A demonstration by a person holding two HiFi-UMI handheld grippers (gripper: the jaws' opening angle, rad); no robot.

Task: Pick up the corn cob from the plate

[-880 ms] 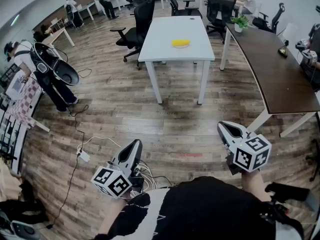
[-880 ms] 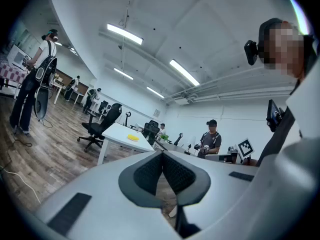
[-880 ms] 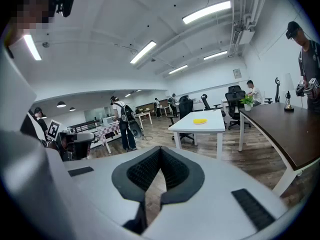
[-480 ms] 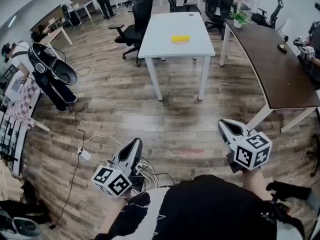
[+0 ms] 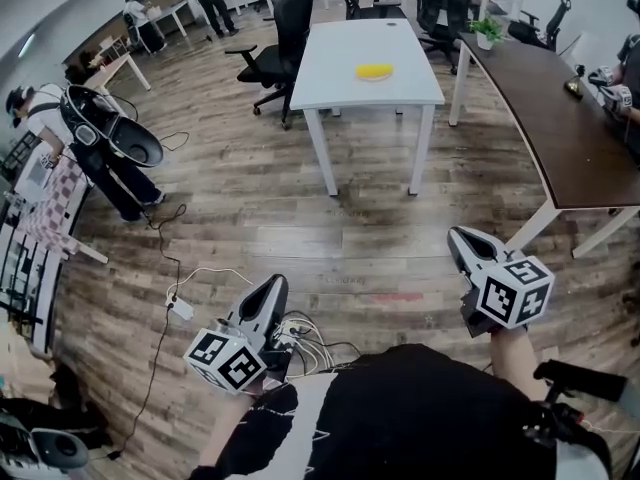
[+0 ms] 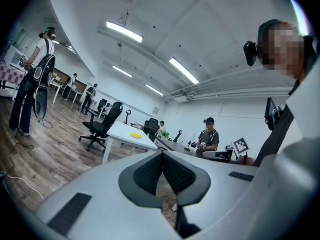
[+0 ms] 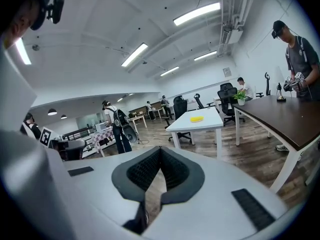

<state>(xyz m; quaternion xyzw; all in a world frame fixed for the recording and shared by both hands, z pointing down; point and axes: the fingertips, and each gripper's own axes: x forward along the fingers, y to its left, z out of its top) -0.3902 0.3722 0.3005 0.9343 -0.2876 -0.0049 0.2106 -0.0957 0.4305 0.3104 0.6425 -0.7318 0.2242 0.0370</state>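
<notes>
Slowly the table and its corn cob draw nearer; left tongs and right tongs hang shut, empty.

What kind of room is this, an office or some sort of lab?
Most likely an open-plan office: a white table, black swivel chairs, a long dark desk and ceiling strip lights over a wood floor.

An open-plan office. Well ahead of the left tool stands a white desk with black swivel chairs beside it. A long dark desk runs beyond the right tool. There is wood-plank floor underfoot and strip lights overhead.
</notes>
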